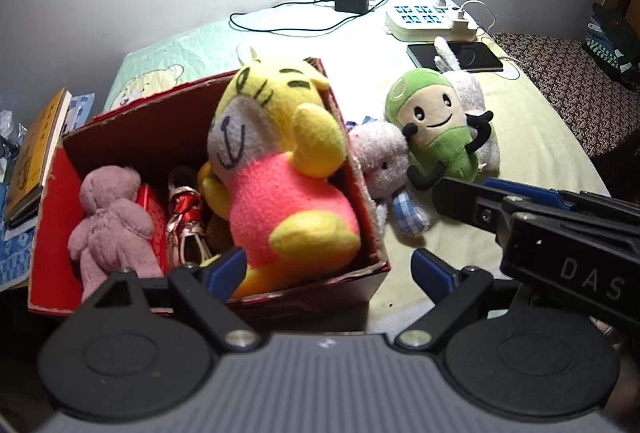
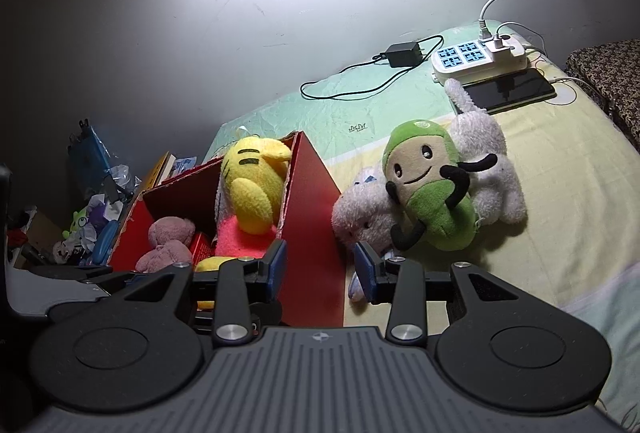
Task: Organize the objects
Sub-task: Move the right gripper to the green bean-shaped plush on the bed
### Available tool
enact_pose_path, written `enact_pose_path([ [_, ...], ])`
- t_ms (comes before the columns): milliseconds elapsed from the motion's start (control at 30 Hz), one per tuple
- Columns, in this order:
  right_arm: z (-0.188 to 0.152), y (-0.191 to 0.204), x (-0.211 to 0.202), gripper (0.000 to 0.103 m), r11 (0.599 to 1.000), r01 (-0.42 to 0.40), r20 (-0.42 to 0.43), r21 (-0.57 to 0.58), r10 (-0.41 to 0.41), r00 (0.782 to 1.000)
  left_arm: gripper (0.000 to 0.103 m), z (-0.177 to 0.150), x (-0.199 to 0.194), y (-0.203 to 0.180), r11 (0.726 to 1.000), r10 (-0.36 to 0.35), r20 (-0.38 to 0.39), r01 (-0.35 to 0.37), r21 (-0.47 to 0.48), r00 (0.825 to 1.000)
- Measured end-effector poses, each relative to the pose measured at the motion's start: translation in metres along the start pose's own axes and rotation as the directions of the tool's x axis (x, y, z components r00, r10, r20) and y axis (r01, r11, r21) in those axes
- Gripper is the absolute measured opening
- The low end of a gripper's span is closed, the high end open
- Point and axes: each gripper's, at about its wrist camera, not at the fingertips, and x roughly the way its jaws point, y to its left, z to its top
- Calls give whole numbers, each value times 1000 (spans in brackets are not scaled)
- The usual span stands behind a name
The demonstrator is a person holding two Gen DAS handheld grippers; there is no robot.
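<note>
Green plush doll [image 2: 432, 193] lies right of centre on the bed [image 2: 560, 233], atop white plush rabbits [image 2: 488, 169]; soft, light, best pinched mid-body; right gripper [image 2: 320, 269] jaws narrow and empty, left gripper [image 1: 328, 267] jaws wide, empty

Lower half of yellow plush [image 1: 276, 169] hidden behind box [image 1: 200, 297] wall in right wrist view. Pink bear [image 1: 110, 225] face-down, face unseen. Items between bear and plush [image 1: 186, 217] wedged, too jumbled to identify. White rabbit [image 2: 364, 217] partly covered by green plush [image 2: 428, 189]; second pale toy [image 2: 488, 161] behind, shape unclear. Book [image 1: 34, 149] title too small to read. Clutter [image 2: 92, 209] at left of right wrist view dim, indistinct. Phone [image 1: 456, 57] partly hidden behind rabbit ear.
</note>
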Motion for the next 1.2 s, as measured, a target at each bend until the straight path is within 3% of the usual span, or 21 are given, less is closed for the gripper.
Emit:
enact_pose_path([
  [200, 7, -25, -6, 40, 1000, 2, -18, 8, -2, 1000, 93, 6, 3, -26, 1000, 17, 3, -17, 14, 1000],
  [533, 14, -60, -14, 40, 999, 2, -39, 33, -1, 999, 92, 13, 9, -54, 993, 121, 18, -121, -2, 993],
  [800, 20, -80, -14, 41, 999, -19, -55, 37, 21, 998, 92, 26, 1, -62, 970, 241, 76, -237, -60, 967],
  [1200, 28, -114, -11, 41, 998, 0, -73, 63, 5, 997, 92, 34, 24, -91, 986, 162, 22, -161, -42, 987],
])
